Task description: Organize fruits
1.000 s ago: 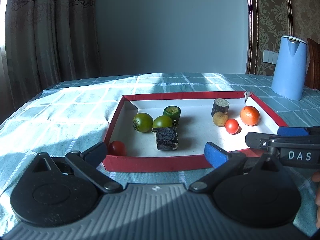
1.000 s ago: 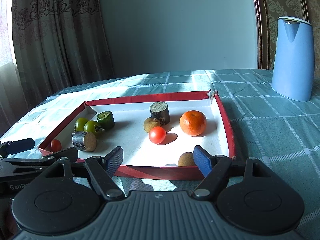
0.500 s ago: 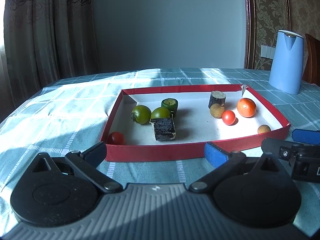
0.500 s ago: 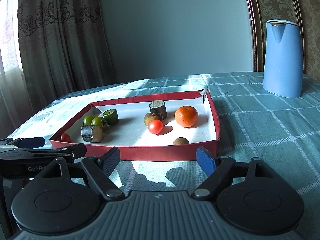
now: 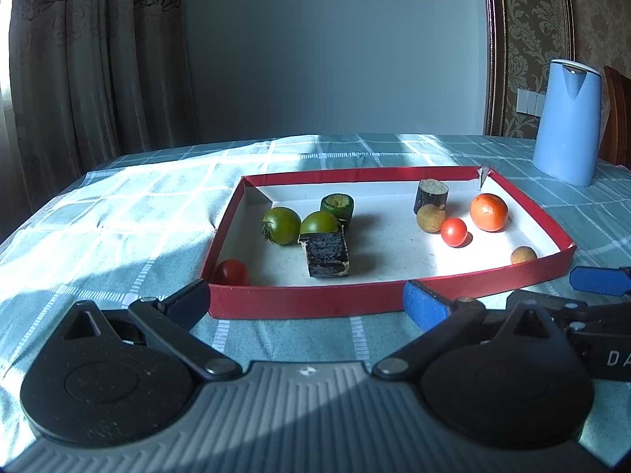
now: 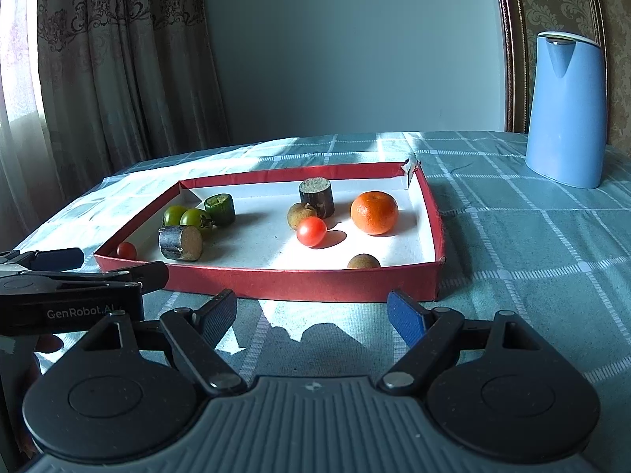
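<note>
A shallow red tray (image 5: 299, 301) (image 6: 299, 285) with a white floor lies on the checked tablecloth. On its left side are two green tomatoes (image 5: 282, 225), a green cut piece (image 5: 337, 205), a dark block (image 5: 326, 254) and a small red tomato (image 5: 232, 272). Toward the right sit an orange (image 5: 489, 212) (image 6: 374, 213), a red cherry tomato (image 5: 453, 231) (image 6: 311, 231), a dark stump (image 6: 316, 197) and two brown longans (image 5: 523, 255) (image 6: 363, 261). My left gripper (image 5: 307, 303) and right gripper (image 6: 311, 313) both hover open and empty, short of the tray's near wall.
A tall blue jug (image 5: 568, 122) (image 6: 566, 110) stands on the table at the back right. Curtains hang at the left behind the table, and a wooden chair back (image 5: 617, 118) shows beyond the jug. Each gripper shows at the side of the other's view.
Both grippers have drawn back from the tray, so its near wall is now ahead of the fingertips. A second longan now shows at the tray's front right in the left wrist view.
</note>
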